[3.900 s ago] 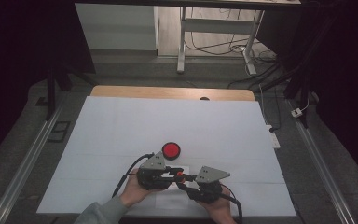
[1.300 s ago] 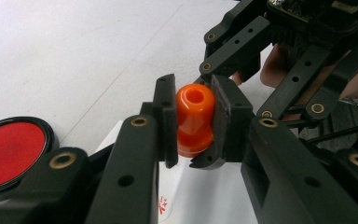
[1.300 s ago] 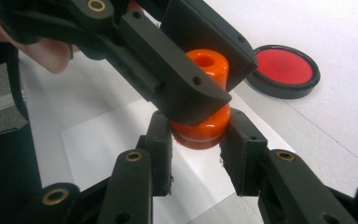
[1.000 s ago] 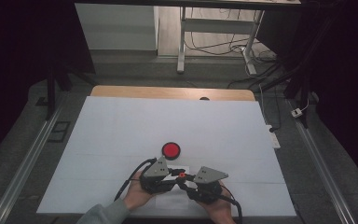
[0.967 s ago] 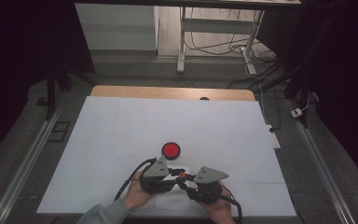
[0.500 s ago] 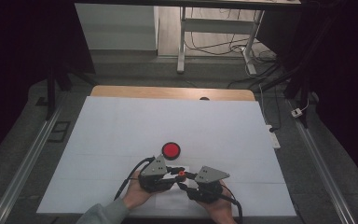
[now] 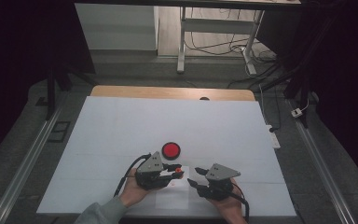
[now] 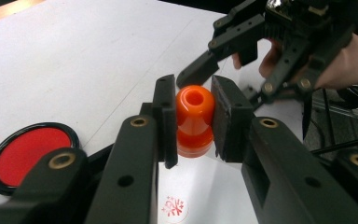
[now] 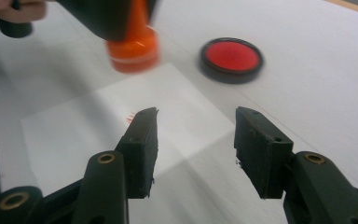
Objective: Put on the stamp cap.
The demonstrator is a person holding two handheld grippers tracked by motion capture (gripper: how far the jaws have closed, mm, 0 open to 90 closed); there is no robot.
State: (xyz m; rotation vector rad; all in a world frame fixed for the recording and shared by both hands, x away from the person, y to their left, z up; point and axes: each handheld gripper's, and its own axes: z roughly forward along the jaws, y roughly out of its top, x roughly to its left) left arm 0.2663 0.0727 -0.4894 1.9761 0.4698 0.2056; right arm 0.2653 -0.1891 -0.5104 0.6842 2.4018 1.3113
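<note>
- Grey floor (image 7: 121,65) beyond the table, dim at both frame edges.
- White desk frame (image 7: 214,28), top centre; cables (image 7: 223,46) beneath.
- Power strip (image 7: 273,138), right.

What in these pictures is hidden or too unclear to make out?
- Red print on the paper: in the left gripper view too small to read; in the right gripper view a jaw covers most of it.
- Orange stamp: its sides are hidden by the left gripper in that view; blurred and cut off by the top edge in the right gripper view.
- Stamp's underside: faces down in both.
- High view: stamp a tiny dot.
</note>
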